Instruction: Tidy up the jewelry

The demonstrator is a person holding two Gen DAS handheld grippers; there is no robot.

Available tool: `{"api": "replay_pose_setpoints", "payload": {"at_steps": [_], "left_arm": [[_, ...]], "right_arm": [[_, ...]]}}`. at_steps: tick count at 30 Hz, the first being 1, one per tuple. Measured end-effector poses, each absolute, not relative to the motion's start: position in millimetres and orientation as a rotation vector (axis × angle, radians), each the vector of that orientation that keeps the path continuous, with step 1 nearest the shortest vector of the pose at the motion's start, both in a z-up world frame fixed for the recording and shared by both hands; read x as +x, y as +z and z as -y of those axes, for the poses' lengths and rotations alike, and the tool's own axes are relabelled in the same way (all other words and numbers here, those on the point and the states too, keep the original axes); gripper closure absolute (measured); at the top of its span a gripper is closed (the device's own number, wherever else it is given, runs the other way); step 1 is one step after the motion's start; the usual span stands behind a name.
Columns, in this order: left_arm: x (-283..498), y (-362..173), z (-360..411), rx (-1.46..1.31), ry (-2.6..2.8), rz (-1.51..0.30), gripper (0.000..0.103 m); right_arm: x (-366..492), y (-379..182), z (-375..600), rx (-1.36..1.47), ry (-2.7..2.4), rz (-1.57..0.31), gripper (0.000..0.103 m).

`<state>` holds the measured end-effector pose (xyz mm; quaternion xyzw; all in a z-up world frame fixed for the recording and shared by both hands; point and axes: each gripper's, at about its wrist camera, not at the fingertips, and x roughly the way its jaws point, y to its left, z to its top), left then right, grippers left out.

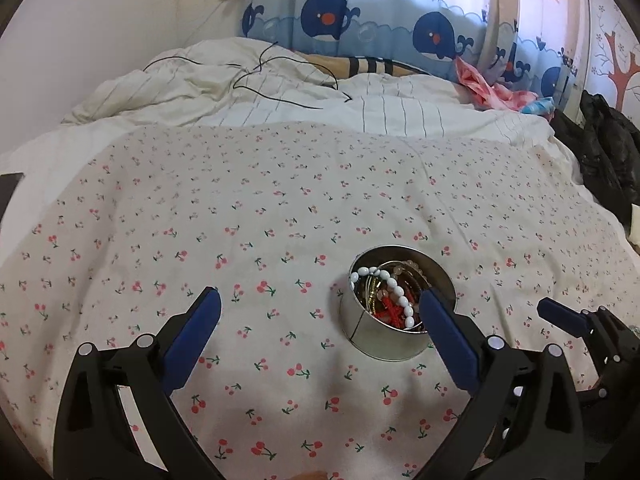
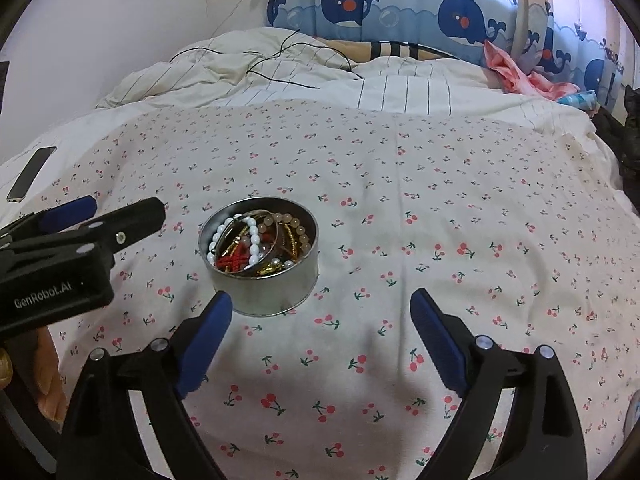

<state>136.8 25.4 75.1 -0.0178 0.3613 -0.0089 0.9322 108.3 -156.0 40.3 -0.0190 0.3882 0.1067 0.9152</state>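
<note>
A round silver tin (image 1: 384, 336) stands on the cherry-print cloth (image 1: 280, 208). It holds a white bead bracelet (image 1: 396, 294), a red knotted cord (image 1: 390, 310), pale pink beads and gold chains. In the right wrist view the tin (image 2: 272, 288) sits left of centre with the white bracelet (image 2: 252, 240) and red cord (image 2: 234, 261) inside. My left gripper (image 1: 320, 300) is open and empty, its right finger over the tin's near right rim. My right gripper (image 2: 322, 304) is open and empty, just right of the tin. The left gripper (image 2: 116, 216) shows at the left of that view.
A rumpled white striped duvet (image 1: 280, 92) with a thin black cable (image 1: 288, 80) lies behind the cloth. A phone (image 2: 32, 174) lies at the far left. Pink fabric (image 1: 488, 88) and dark clothes (image 1: 604, 148) lie at the right. Whale-print curtains (image 1: 380, 20) hang behind.
</note>
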Motion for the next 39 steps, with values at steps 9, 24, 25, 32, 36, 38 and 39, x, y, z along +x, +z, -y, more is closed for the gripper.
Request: {"api": "replay_pose_setpoints", "payload": {"at_steps": [9,24,25,32,36,38,39], "left_arm": [[137.9,74.1,-13.1,-0.032,-0.039,-0.741,0.007],[139.5,72.9,-9.0,-0.031,-0.039,-0.742,0.007],[139.4,72.8,-8.9,-0.032,-0.039,-0.741,0.007],[139.3,72.7,-8.8,-0.03,-0.038,-0.745,0.007],[139.5,72.4,-9.9,-0.028,-0.04,-0.746,0.007],[139.8,72.4,-10.1,-0.029,-0.041,-0.748,0.007],[139.9,72.4,-10.3,-0.03,-0.04,-0.75,0.007]], "right_arm": [[110.4,37.0,156.4,-0.045,0.221,-0.81,0.015],[111.5,35.9,156.5,-0.042,0.225,-0.813,0.013],[111.5,35.9,156.4,-0.043,0.224,-0.813,0.013],[111.0,34.3,156.3,-0.047,0.225,-0.817,0.013],[111.2,33.1,156.1,-0.048,0.225,-0.819,0.013],[111.2,32.9,156.1,-0.048,0.225,-0.819,0.012],[111.2,33.0,156.0,-0.048,0.225,-0.819,0.012]]}}
